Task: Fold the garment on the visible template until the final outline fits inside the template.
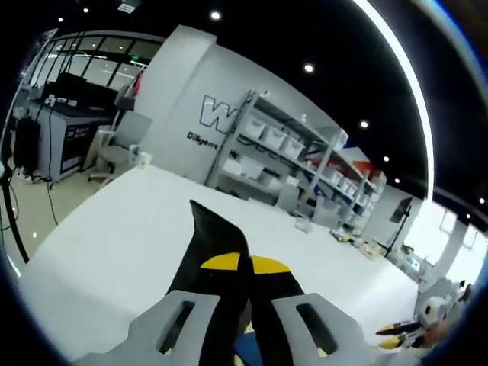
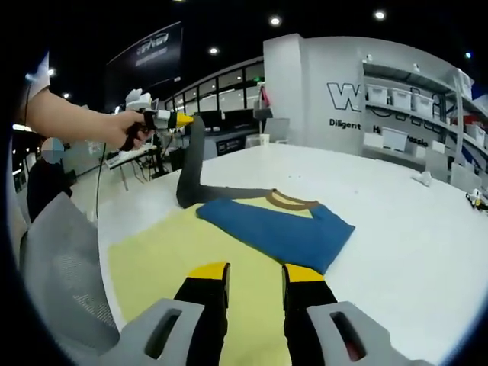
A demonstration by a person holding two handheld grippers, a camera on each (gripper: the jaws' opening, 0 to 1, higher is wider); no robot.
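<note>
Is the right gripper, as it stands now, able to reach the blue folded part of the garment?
Probably yes. The right gripper hovers open over the yellow template, and the blue folded part lies just ahead with nothing between. The left gripper lifts the dark sleeve off to the side.

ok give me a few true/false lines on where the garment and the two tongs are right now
1. The left tongs grip the dark grey sleeve and lift it off the table. True.
2. The right tongs are shut on the blue garment. False: they stand open over the yellow template, holding nothing.
3. The garment lies on the yellow template on the white table. True.
4. The garment's collar is red. False: it is brown, with yellow just inside it.
5. The table holding the garment is black. False: it is white.
</note>
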